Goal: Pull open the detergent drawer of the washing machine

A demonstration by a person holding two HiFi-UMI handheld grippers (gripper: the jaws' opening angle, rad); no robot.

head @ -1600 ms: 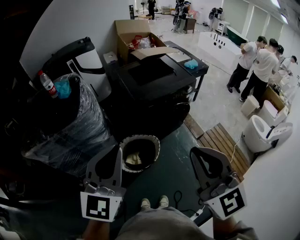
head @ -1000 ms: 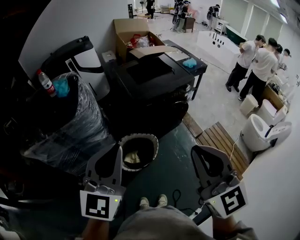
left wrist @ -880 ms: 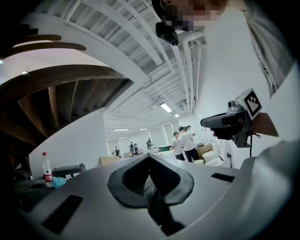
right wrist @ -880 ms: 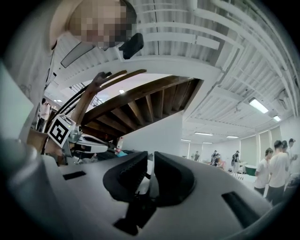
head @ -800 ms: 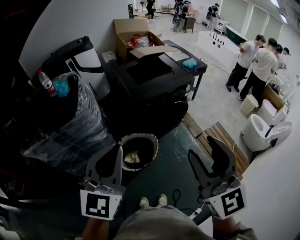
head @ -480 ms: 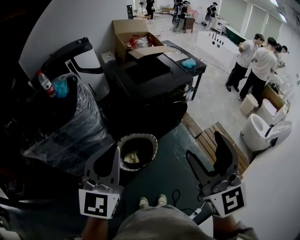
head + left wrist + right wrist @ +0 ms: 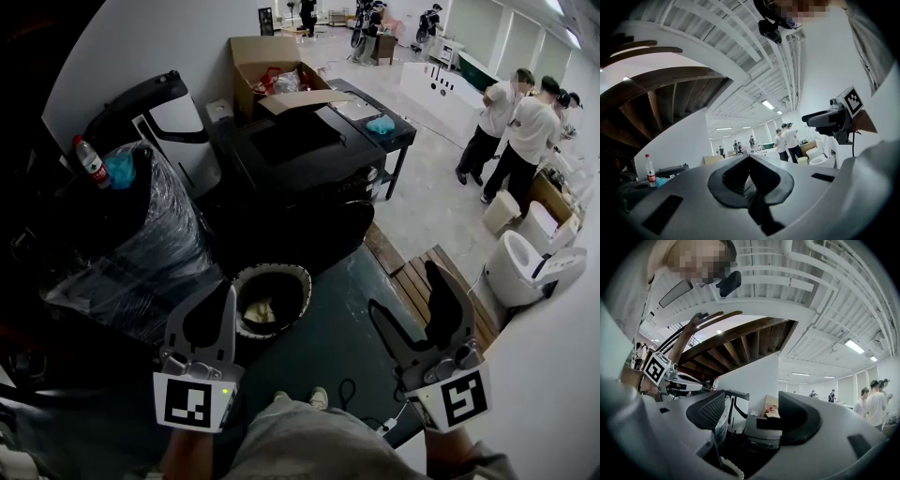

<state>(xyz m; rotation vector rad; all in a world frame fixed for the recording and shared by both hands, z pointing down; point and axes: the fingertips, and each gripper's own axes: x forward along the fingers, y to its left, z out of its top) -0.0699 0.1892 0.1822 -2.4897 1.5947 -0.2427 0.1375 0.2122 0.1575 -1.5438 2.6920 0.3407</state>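
Observation:
The black washing machine [image 7: 300,173] stands on the floor ahead of me, its front panel [image 7: 367,180] facing right and down; the detergent drawer is too dark to make out. It shows between the right jaws as well, as the washing machine [image 7: 761,430]. My left gripper [image 7: 227,295] hovers low at the left, shut and empty, as the left gripper [image 7: 750,161] confirms. My right gripper [image 7: 405,292] hovers at the lower right, well short of the machine. Its jaws have just been opening and stand open, with nothing between them in the right gripper view [image 7: 754,416].
A round waste basket [image 7: 272,298] sits on the floor between me and the machine. A plastic-wrapped bulk [image 7: 122,244] with a bottle [image 7: 91,167] on it is at the left. A cardboard box [image 7: 265,64], wooden pallet [image 7: 439,286], toilet [image 7: 525,264] and people [image 7: 511,122] lie beyond.
The right gripper's jaws went from shut to wide open, and that gripper edged forward toward the machine. The left gripper stayed shut and almost still.

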